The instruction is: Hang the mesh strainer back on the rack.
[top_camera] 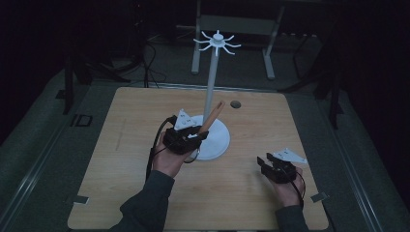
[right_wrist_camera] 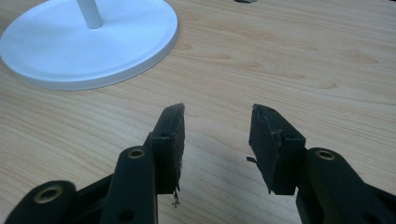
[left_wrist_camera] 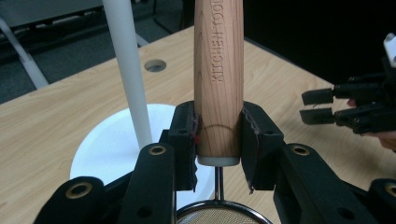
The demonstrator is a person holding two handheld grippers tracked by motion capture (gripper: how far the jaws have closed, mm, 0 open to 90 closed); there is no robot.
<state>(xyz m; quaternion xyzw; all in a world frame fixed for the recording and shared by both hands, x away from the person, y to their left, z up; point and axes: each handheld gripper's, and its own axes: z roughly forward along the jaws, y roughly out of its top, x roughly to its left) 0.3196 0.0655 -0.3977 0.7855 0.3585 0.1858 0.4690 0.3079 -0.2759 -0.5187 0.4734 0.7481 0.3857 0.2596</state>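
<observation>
My left gripper (top_camera: 196,135) is shut on the thick wooden handle (top_camera: 212,116) of a kitchen strainer, just over the white round base (top_camera: 220,145) of a hanging stand. In the left gripper view the pads (left_wrist_camera: 250,135) press both sides of the handle (left_wrist_camera: 218,79) near its lower end, and the strainer's metal mesh rim (left_wrist_camera: 219,215) shows below the jaws. The stand's white pole (top_camera: 211,87) rises to a ring of hooks (top_camera: 217,42). My right gripper (top_camera: 263,162) rests low at the table's right, open with nothing between its fingers (right_wrist_camera: 170,135).
The wooden table (top_camera: 121,159) has a small round hole (top_camera: 235,104) behind the stand. Grey metal frame legs (top_camera: 269,53) stand on the dark floor beyond the far edge. In the left gripper view the right gripper (left_wrist_camera: 317,105) is at the right, apart from the handle.
</observation>
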